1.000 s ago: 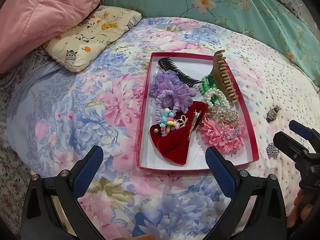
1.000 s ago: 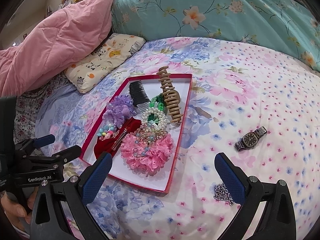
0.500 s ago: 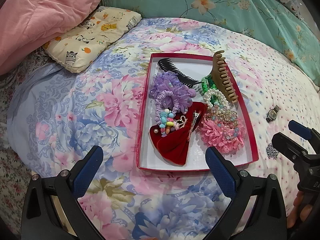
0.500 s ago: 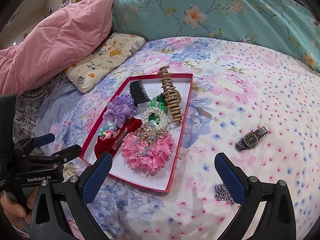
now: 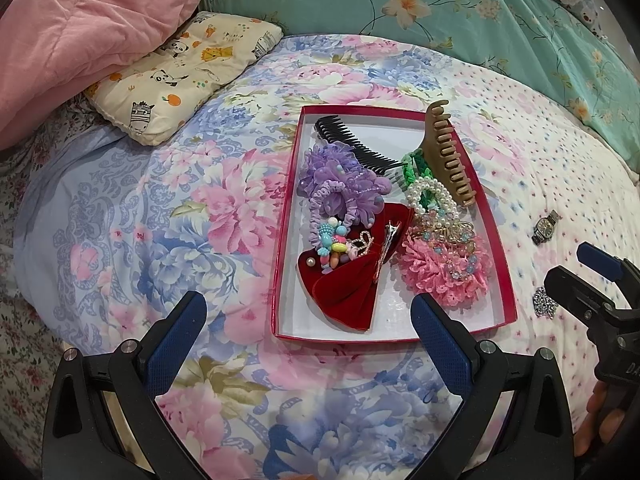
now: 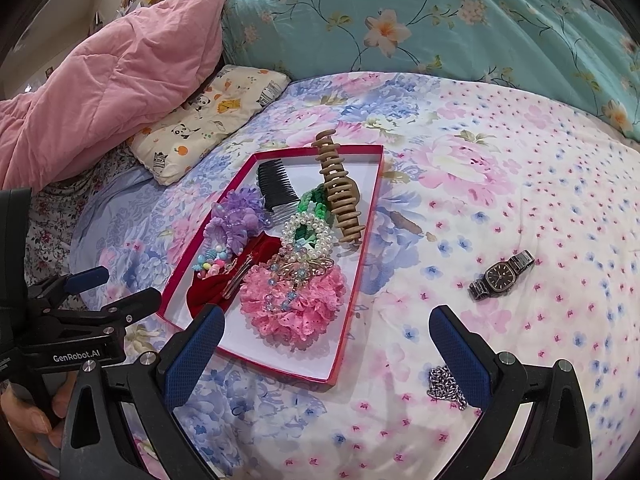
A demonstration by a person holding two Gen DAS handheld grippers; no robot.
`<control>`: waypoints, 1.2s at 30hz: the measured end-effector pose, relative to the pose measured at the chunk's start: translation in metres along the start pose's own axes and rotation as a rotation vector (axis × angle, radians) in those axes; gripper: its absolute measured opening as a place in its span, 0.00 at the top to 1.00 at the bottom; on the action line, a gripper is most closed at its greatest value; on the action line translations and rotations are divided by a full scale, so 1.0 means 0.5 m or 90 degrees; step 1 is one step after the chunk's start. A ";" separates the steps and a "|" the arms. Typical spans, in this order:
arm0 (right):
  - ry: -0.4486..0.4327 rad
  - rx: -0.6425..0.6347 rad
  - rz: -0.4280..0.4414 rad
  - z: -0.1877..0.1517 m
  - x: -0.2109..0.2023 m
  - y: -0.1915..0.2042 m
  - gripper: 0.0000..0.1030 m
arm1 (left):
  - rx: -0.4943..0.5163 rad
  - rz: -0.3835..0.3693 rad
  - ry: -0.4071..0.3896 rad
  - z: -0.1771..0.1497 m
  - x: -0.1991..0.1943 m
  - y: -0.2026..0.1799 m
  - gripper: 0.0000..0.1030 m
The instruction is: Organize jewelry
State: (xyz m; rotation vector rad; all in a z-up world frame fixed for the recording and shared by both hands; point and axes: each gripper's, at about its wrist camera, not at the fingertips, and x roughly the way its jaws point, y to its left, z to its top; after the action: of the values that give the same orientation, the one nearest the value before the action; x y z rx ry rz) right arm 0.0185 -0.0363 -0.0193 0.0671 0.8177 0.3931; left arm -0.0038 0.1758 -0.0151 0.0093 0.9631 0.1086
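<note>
A red-rimmed white box (image 5: 505,280) (image 6: 352,320) lies on the floral bedspread and holds a black comb (image 5: 352,146), a tan claw clip (image 5: 448,160), purple scrunchies (image 5: 340,188), a red velvet bow (image 5: 344,288), pearl bracelets and a pink lace scrunchie (image 6: 296,304). A dark wristwatch (image 6: 502,275) (image 5: 545,228) and a silver chain (image 6: 444,386) (image 5: 543,304) lie on the bed right of the box. My left gripper (image 5: 308,320) is open and empty near the box's front edge. My right gripper (image 6: 326,334) is open and empty, over the box's near right corner, chain beside its right finger.
A pink quilt (image 5: 80,32) and a small animal-print pillow (image 5: 180,76) lie at the back left. A teal floral pillow (image 6: 440,20) runs along the back. Each view shows the other gripper at its side edge.
Both grippers have crept slightly forward toward the box. Nothing on the bed has moved, and both stay open.
</note>
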 end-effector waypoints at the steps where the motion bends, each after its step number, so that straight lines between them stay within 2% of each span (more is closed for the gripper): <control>1: 0.000 0.001 -0.002 -0.001 0.000 -0.002 0.00 | 0.001 -0.001 0.000 0.001 0.000 0.000 0.00; 7: -0.013 0.044 -0.043 -0.011 -0.018 -0.062 0.00 | 0.003 -0.016 -0.006 -0.001 0.001 0.000 0.00; 10: -0.018 0.090 -0.051 -0.019 -0.032 -0.115 0.00 | 0.020 -0.001 -0.015 -0.003 -0.001 -0.013 0.00; 18: -0.028 0.134 -0.113 -0.031 -0.058 -0.203 0.00 | 0.007 -0.014 0.003 0.000 0.007 -0.013 0.00; 22: -0.021 0.138 -0.220 -0.040 -0.068 -0.260 0.00 | 0.011 -0.009 -0.002 -0.002 0.007 -0.012 0.00; 29: 0.008 0.219 -0.525 -0.073 -0.081 -0.473 0.00 | 0.005 -0.026 0.000 -0.002 0.011 -0.011 0.00; 30: 0.024 0.241 -0.555 -0.080 -0.079 -0.501 0.00 | 0.004 -0.033 0.004 -0.001 0.013 -0.012 0.00; 31: 0.038 0.269 -0.557 -0.083 -0.079 -0.525 0.00 | 0.004 -0.038 0.006 0.000 0.015 -0.013 0.00; 32: 0.025 0.284 -0.544 -0.083 -0.083 -0.538 0.00 | 0.004 -0.037 0.008 -0.001 0.016 -0.015 0.00; 34: 0.039 0.285 -0.505 -0.082 -0.071 -0.561 0.01 | 0.008 -0.037 0.011 0.000 0.018 -0.020 0.00; 36: 0.021 0.307 -0.475 -0.088 -0.088 -0.572 0.00 | 0.008 -0.039 0.008 0.000 0.018 -0.023 0.00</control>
State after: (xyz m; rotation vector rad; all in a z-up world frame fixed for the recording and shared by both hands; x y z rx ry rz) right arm 0.0501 -0.3211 -0.0784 0.1959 0.8938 -0.5122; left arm 0.0023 0.1653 -0.0232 -0.0096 0.9758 0.0459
